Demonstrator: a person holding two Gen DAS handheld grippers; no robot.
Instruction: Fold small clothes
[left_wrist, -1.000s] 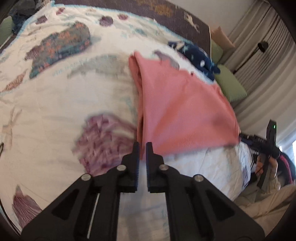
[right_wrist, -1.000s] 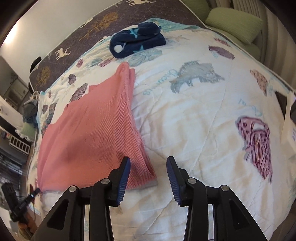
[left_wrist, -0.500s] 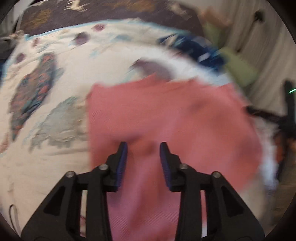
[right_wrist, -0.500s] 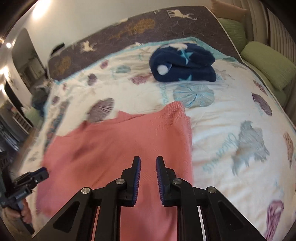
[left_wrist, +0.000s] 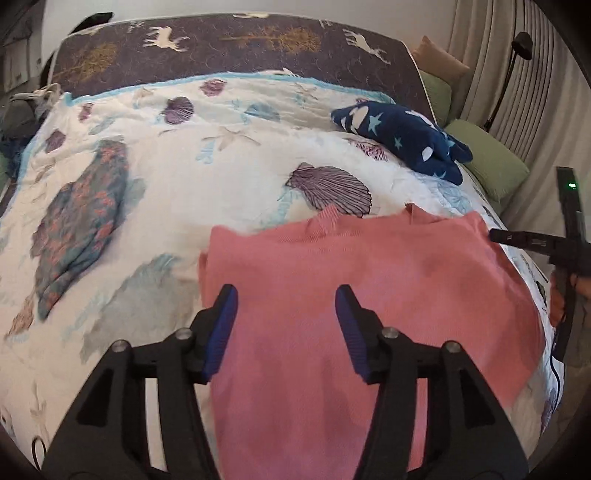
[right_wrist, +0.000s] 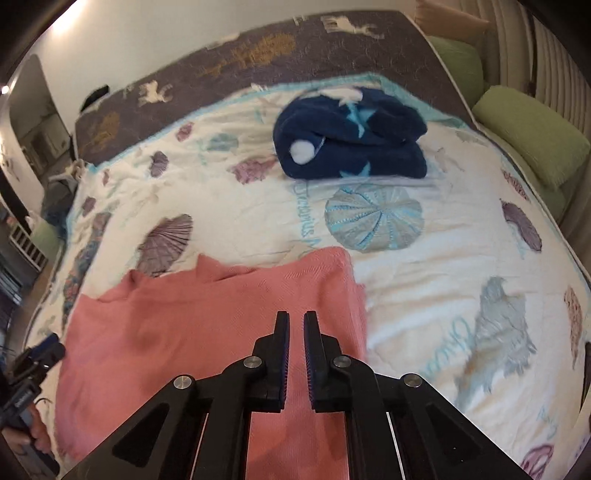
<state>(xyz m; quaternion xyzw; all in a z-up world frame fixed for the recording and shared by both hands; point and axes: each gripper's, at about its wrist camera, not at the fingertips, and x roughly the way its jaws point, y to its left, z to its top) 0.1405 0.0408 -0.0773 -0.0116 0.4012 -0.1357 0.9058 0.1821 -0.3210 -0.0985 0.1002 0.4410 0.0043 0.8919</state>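
**Pink garment turned broadside, both grippers above it**

The quilt (left_wrist: 229, 177) filled the room's middle, and on it the pink garment (left_wrist: 351, 295) lay spread beneath both sets of jaws, its far edge pointing toward the folded navy star fleece (right_wrist: 351, 144) well beyond them. A second before, that garment had stretched away to one side of each gripper; now it sat square under them, so I judged the person had swung round to face it — ready, probably, for the next fold.

The left gripper (left_wrist: 286, 325) had just been opening: its jaws stood about half apart, the blue pads (left_wrist: 221, 328) hovering over the cloth near its left edge, gripping nothing as far as I could see. The right gripper (right_wrist: 296, 350) had just been closing — its jaws nearly met, only a thin slit remaining, pink fabric visible beneath but nothing pinched between them. It hung over the garment's right portion, just inside that edge.
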